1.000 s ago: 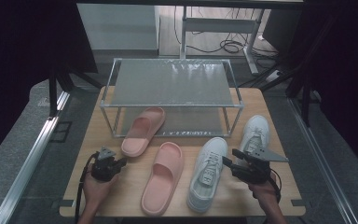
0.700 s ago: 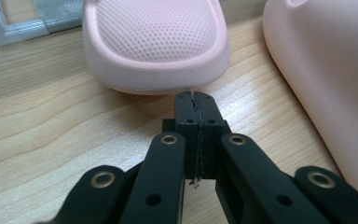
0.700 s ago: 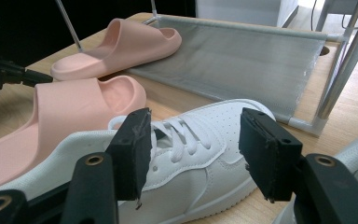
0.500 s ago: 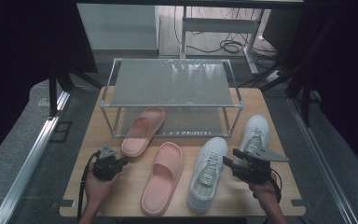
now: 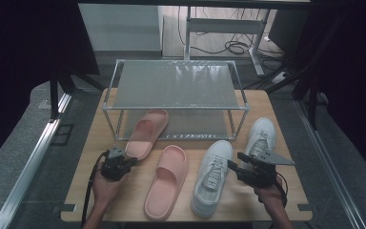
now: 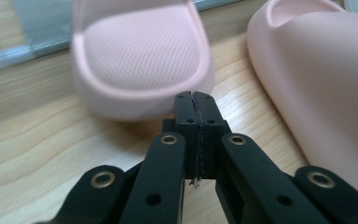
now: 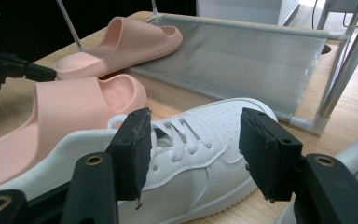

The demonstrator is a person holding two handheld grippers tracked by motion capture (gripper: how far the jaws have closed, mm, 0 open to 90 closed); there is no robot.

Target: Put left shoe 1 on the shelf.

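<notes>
A wooden counter (image 5: 286, 114) carries a two-tier metal rack (image 5: 176, 86) at its far side, with mesh shelves. Four shoes lie in front of it. One pink slide (image 5: 145, 133) has its toe under the rack's lower shelf and its heel out toward the person. A second pink slide (image 5: 167, 183) lies just right of it, nearer the front edge. A white sneaker (image 5: 212, 179) lies right of that one, and another white sneaker (image 5: 262, 136) sits farther right, near the rack's right leg.

The left gripper (image 5: 129, 161) is held low over the counter, its tips just at the heel of the first slide (image 6: 142, 60); in the left gripper view its jaws are pressed together with nothing between them, and the second slide (image 6: 326, 84) lies to their right. The right gripper (image 5: 233, 162) points at the nearer sneaker (image 7: 200, 144), its jaws spread wide, framing the laces in the right gripper view without touching them.
</notes>
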